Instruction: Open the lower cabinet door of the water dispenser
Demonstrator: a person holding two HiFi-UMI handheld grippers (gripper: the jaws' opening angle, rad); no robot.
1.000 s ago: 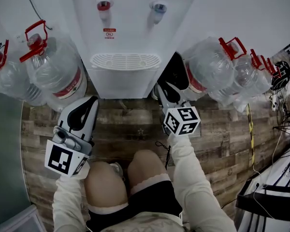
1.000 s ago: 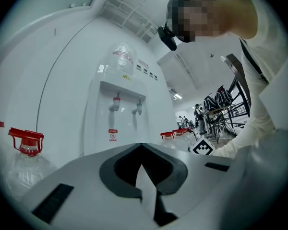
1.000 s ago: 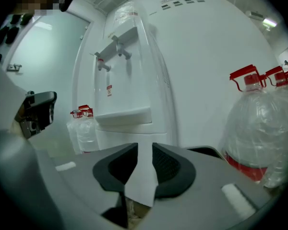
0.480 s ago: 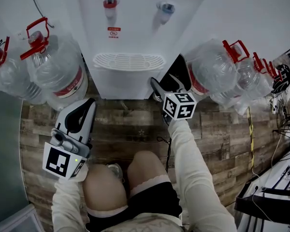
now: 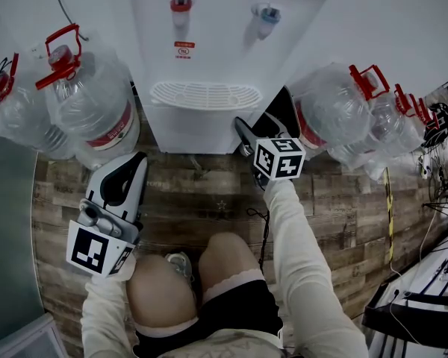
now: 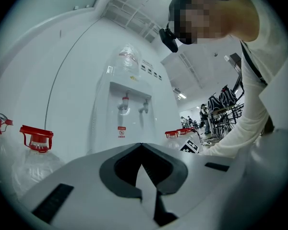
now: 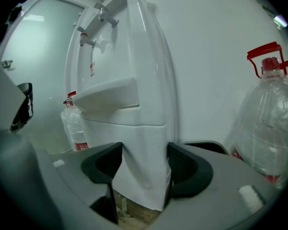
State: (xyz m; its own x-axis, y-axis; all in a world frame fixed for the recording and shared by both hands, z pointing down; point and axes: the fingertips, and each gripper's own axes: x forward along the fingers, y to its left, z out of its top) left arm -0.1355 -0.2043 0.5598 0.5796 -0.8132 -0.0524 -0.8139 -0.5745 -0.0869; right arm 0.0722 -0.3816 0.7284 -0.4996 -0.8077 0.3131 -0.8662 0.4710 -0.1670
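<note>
The right claw, its jaws just spread wide, straddles the corner of the lower cabinet door without pinching it — the door sits closed under the water dispenser — while the left claw is pressed together, empty.

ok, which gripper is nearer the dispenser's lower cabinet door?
Right. The right gripper is at the right edge of the lower cabinet door, jaws just opening, that edge between them. The left gripper hangs back, shut, over the wood floor.
</note>
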